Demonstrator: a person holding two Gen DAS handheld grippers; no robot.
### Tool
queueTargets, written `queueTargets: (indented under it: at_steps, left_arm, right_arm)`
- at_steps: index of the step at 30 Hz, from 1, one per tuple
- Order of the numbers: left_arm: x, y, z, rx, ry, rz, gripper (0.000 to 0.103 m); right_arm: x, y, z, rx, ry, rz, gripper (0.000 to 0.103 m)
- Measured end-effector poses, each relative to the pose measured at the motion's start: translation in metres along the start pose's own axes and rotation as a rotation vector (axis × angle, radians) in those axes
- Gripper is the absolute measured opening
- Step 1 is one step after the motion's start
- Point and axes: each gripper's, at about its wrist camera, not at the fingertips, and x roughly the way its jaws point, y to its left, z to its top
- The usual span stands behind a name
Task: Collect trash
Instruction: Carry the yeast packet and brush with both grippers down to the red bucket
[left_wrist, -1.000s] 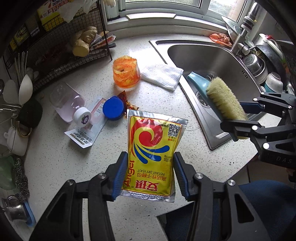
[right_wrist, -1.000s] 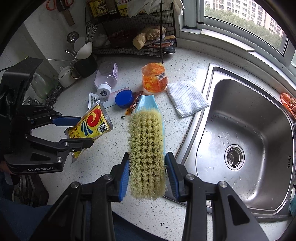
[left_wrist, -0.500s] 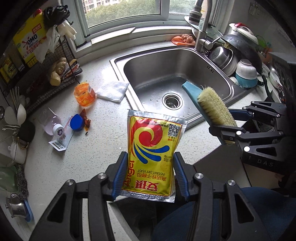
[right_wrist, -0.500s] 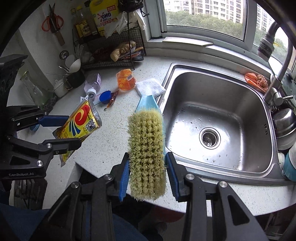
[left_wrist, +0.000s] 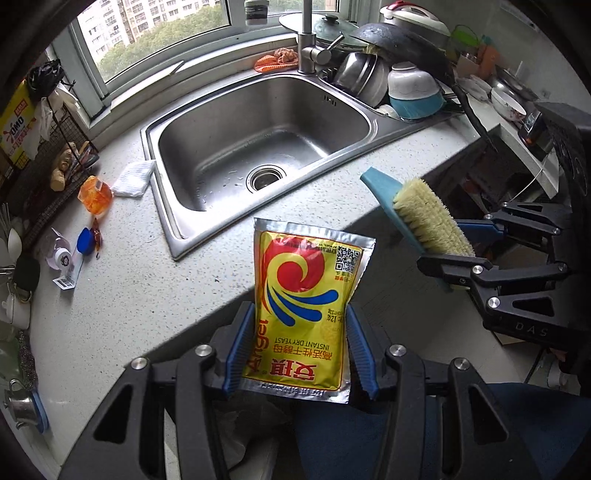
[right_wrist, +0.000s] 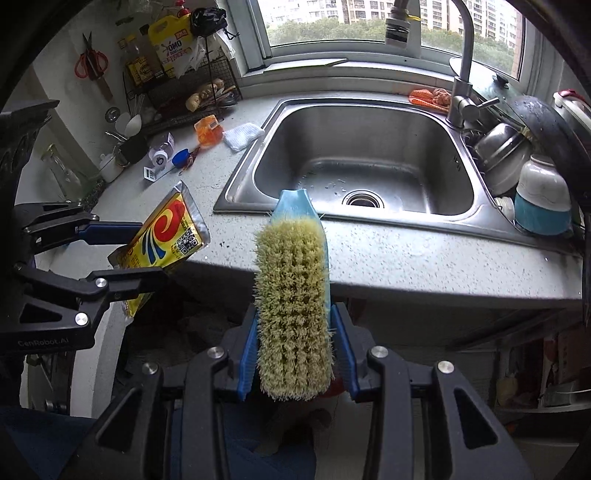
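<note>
From the left wrist camera, the left gripper has its jaws clenched on a yellow yeast packet, blue pads pressing its two side edges near the bottom. The packet stands upright between them, held out past the front edge of the desk, with a dark blue trouser leg below it. To the right, the right gripper grasps a scrubbing brush by its bristle end, and the blue handle points up and to the left. Behind them the steel sink sits empty in the speckled desk. On the left part of the desk lie an orange plastic cup, a white cloth, a blue cap with a small wrapper just beside it, a clear bottle on its side and a paper label. Bowls and pots are stacked right of the sink.

From the right wrist camera, the right gripper has its jaws closed on the scrubbing brush, bristles facing the camera and the blue handle tip pointing away toward the sink. The brush hangs in front of the desk's front edge, above the floor. On the left, the left gripper holds the yeast packet, tilted, likewise off the desk. The orange plastic cup, white cloth and blue cap stay on the desk beside the sink, near a wire rack.
</note>
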Motion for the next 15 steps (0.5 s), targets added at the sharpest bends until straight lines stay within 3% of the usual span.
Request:
queueTargets:
  at_steps: [8,15]
  left_arm:
    - [0.037,-0.035,-0.018,0.004,0.047,-0.015,0.048]
    - [0.105,-0.045,-0.032,-0.021,0.111,-0.020,0.048]
  right_arm:
    - [0.008,-0.026,-0.042,0.057,0.043,0.000,0.035]
    - [0.064,-0.050,-0.070,0.090,0.103,0.019,0.035]
